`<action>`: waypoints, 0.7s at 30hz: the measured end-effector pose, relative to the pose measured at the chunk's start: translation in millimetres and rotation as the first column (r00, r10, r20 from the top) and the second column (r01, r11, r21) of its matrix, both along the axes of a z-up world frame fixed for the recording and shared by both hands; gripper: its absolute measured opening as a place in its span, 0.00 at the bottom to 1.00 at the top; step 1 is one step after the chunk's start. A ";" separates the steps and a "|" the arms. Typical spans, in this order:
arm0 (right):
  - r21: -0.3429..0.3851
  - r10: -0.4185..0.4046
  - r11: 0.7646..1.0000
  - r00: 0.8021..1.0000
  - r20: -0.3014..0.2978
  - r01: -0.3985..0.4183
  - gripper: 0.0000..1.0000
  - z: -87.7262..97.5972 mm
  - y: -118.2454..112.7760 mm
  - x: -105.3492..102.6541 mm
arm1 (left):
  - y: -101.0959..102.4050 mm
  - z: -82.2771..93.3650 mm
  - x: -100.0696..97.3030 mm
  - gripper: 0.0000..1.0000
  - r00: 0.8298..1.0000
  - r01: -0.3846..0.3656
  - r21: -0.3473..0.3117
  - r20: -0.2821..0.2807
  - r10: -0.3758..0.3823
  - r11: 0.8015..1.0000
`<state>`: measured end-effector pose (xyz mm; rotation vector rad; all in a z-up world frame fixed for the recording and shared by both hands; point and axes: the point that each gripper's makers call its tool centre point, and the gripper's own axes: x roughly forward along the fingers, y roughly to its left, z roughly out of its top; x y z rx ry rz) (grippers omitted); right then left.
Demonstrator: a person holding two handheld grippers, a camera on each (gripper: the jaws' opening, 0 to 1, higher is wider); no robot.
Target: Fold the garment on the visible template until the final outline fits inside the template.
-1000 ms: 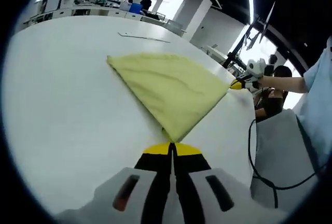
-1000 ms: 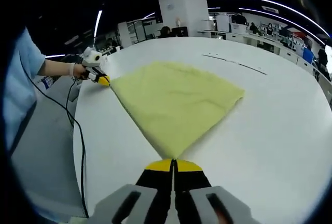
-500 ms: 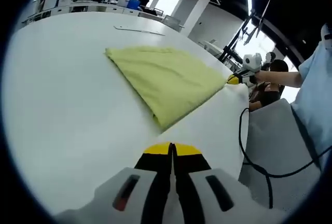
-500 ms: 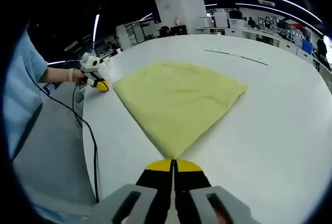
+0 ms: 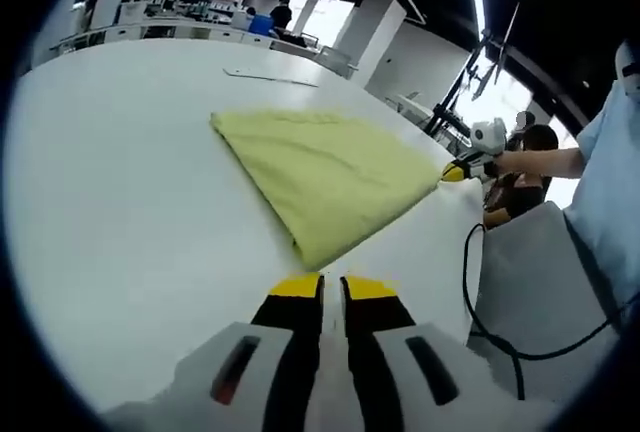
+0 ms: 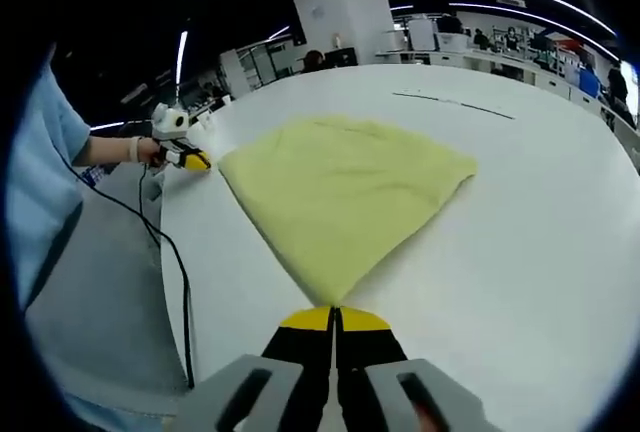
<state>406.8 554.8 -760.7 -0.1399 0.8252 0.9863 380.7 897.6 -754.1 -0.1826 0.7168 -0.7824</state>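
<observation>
1. The yellow garment (image 5: 325, 177) lies flat on the white surface (image 5: 120, 212), folded into a rough triangle or fan. In the left gripper view one corner points at the camera and another reaches toward the surface's edge.
2. Left gripper (image 5: 322, 290): fingers parted by a narrow gap, nothing between them. Its tips sit just short of the garment's near corner, apart from the cloth.
3. Right gripper (image 6: 334, 317): fingers pressed together with no visible gap. The near tip of the garment (image 6: 340, 207) ends right at the fingertips; whether cloth is actually pinched cannot be told from this angle.
4. In the left gripper view, the right gripper (image 5: 462, 167) sits at the garment's far corner by the surface's edge, held by the person's hand (image 5: 520, 160). In the right gripper view, the left gripper (image 6: 190, 159) sits near the opposite corner, close to the cloth.
5. No clear template outline is visible under the garment. A thin dark line (image 6: 450, 105) lies on the surface beyond it; what it is stays unclear.
6. Judged step: between folds, with both corners being lined up for the next grasp.
7. Next move likely calls for the left fingers to open wider, advance onto the near corner and close, then carry both corners over together so the outline shrinks.
</observation>
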 end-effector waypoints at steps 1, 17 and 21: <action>-0.001 0.000 1.000 1.000 0.001 0.000 0.00 -0.2 0.0 0.1 | -0.7 -1.2 2.8 0.11 1.000 -0.002 0.009 0.008 0.002 1.000; -0.009 -0.008 1.000 1.000 -0.005 0.007 0.00 -0.6 -3.5 0.9 | -5.3 -6.5 9.4 0.00 1.000 -0.008 0.020 -0.001 0.008 1.000; -0.011 -0.008 1.000 1.000 -0.004 0.008 0.00 -0.5 -4.0 -0.6 | -4.3 -7.8 4.3 0.00 1.000 -0.018 0.006 -0.013 0.018 1.000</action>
